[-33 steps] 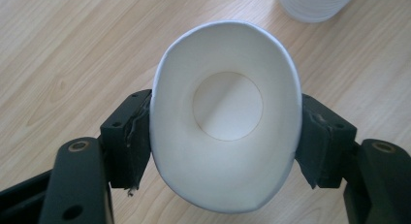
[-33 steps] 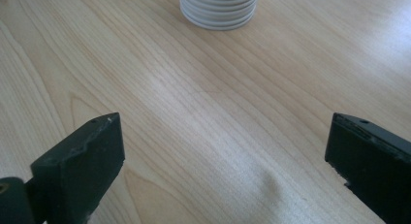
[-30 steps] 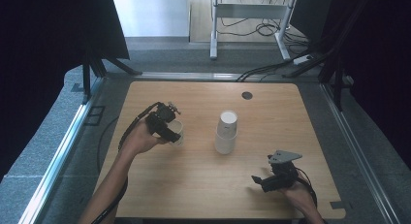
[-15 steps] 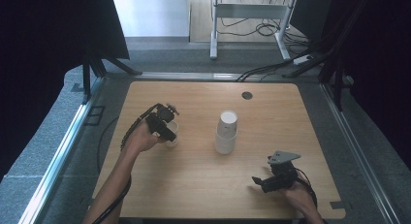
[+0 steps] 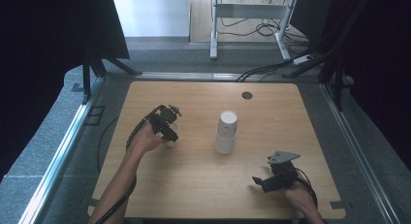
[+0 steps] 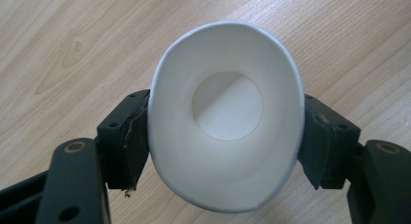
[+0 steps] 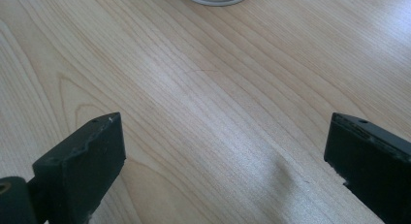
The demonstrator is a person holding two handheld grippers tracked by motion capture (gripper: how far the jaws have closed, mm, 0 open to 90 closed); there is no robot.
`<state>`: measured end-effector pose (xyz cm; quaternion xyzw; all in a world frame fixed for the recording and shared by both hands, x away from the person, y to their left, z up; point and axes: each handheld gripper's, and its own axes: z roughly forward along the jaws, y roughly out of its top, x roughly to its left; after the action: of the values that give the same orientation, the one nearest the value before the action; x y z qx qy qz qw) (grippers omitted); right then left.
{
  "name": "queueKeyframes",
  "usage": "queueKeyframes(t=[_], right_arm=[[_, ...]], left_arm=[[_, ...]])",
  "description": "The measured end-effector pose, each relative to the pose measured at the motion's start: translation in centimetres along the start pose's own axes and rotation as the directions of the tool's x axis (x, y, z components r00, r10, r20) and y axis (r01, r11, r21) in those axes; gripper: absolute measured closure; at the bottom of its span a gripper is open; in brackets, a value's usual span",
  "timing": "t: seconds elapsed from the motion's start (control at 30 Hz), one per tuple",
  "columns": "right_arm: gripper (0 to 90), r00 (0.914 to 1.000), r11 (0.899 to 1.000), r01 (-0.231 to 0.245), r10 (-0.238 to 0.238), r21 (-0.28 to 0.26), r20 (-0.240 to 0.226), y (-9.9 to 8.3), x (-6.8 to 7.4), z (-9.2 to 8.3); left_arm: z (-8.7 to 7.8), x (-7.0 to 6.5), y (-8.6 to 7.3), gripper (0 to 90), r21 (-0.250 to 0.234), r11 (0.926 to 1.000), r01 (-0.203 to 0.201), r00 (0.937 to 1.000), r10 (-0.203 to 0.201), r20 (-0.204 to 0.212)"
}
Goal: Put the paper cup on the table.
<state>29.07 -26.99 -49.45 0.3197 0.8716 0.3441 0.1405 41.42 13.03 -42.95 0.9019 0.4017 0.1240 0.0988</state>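
a pale wooden table (image 5: 194, 185) sits on grey floor under dark curtains. the left gripper (image 6: 223, 136) has its jaws clamped on a white paper cup (image 6: 225, 136), squashing its rim oval, left of the upside-down cup stack (image 5: 226, 133) at mid-table. squeeze harder and it could crumple or pop free. the right gripper (image 5: 275, 178) rests released and empty near the front edge.

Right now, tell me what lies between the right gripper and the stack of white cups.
Nothing: in the high view only bare table separates the right gripper from the cup stack. The right gripper view shows bare wood up to the stack's base.
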Motion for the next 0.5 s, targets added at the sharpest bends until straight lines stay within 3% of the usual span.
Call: queueKeyframes(t=[0.33,0.5], right_arm=[[2.1,1.0,1.0,-0.003,0.003,0.004,-0.006,-0.04,-0.05,0.02],[2.1,1.0,1.0,0.002,-0.002,0.01,-0.006,-0.04,-0.1,0.01]], left_arm=[[0.43,-0.01,0.27,21.1,-0.004,0.9997,0.026,0.9994,-0.026,0.022],[0.42,0.02,0.02,12.4,-0.047,0.997,0.062,0.9975,-0.06,0.038]])
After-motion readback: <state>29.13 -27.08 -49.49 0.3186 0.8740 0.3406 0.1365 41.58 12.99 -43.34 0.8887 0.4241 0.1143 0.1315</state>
